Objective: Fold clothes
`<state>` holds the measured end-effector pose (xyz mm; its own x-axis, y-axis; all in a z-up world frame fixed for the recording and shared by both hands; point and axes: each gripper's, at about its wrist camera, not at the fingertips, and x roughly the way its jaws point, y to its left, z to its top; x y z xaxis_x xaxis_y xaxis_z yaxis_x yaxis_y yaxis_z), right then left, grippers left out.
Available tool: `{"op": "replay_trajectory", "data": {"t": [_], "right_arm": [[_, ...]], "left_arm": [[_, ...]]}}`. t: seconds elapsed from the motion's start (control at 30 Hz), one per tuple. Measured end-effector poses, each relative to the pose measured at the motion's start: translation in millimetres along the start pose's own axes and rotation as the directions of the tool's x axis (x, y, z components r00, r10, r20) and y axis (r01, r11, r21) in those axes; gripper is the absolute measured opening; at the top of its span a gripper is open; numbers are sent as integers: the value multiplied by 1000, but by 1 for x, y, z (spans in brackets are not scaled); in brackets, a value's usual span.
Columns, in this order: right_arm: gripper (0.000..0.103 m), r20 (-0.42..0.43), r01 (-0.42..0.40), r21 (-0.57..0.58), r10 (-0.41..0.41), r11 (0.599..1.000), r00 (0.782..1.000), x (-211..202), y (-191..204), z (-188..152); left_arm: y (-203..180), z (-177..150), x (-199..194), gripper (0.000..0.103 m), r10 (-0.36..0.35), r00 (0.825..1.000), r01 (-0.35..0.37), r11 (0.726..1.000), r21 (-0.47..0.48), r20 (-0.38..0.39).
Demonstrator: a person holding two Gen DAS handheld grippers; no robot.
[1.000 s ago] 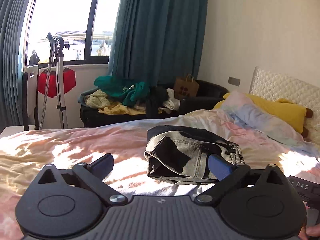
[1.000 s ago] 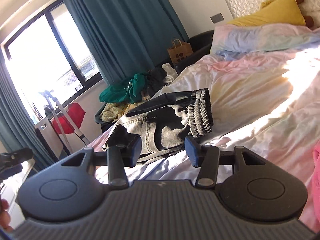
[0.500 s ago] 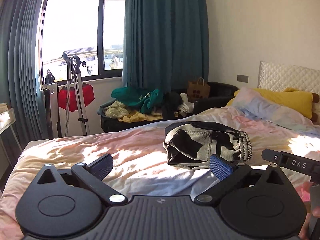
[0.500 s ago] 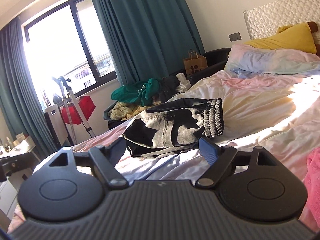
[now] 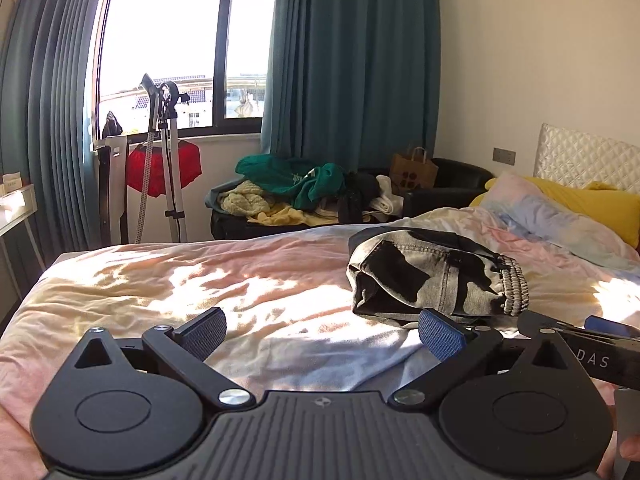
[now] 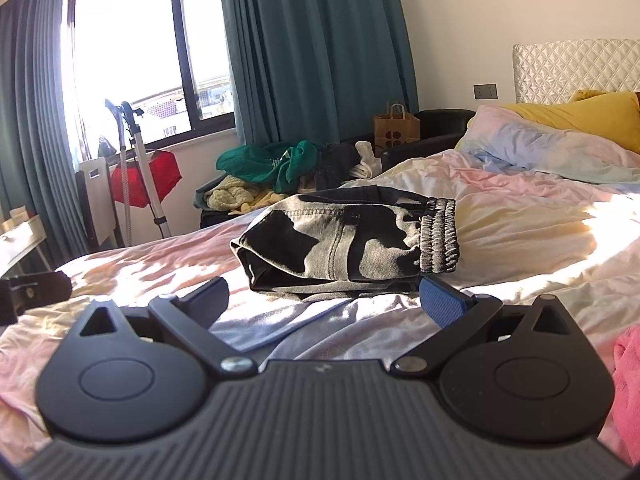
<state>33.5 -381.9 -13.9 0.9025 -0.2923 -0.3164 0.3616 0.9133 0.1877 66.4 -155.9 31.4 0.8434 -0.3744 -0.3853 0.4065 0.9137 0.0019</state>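
Both tools spread wide, holding nothing — left tool (image 5: 322, 334) and right tool (image 6: 324, 300) hover low over the bed (image 5: 168, 280). Folded grey-black jeans (image 6: 344, 244) lie on the bedsheet, at 12 o'clock of the right tool, 1 o'clock of the left.

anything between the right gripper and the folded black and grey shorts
Nothing but rumpled bedsheet: in the right wrist view the open right gripper faces the shorts across bare bedding.
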Motion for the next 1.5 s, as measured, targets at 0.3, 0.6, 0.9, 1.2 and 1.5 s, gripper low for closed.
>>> {"op": "replay_trajectory", "data": {"t": [0.3,0.6,0.9,1.2,1.5], "right_arm": [[103,3,6,-8,-6,1000,1000,-5,4,-1],[103,-8,25,-30,-26,999,1000,-4,7,-3],[103,1,43,-51,-43,998,999,-6,11,-3],[103,-2,49,-39,-49,998,999,-5,9,-3],[103,-3,41,-21,-42,999,999,-7,6,-2]], "left_arm": [[1,3,-4,103,11,1000,-11,1000,3,-9],[-1,4,-8,103,20,1000,-20,1000,9,-5],[-2,0,-9,103,40,999,-40,999,26,-8],[2,3,-12,103,69,998,-70,996,51,6],[15,4,-15,103,76,997,-76,997,2,-1]]}}
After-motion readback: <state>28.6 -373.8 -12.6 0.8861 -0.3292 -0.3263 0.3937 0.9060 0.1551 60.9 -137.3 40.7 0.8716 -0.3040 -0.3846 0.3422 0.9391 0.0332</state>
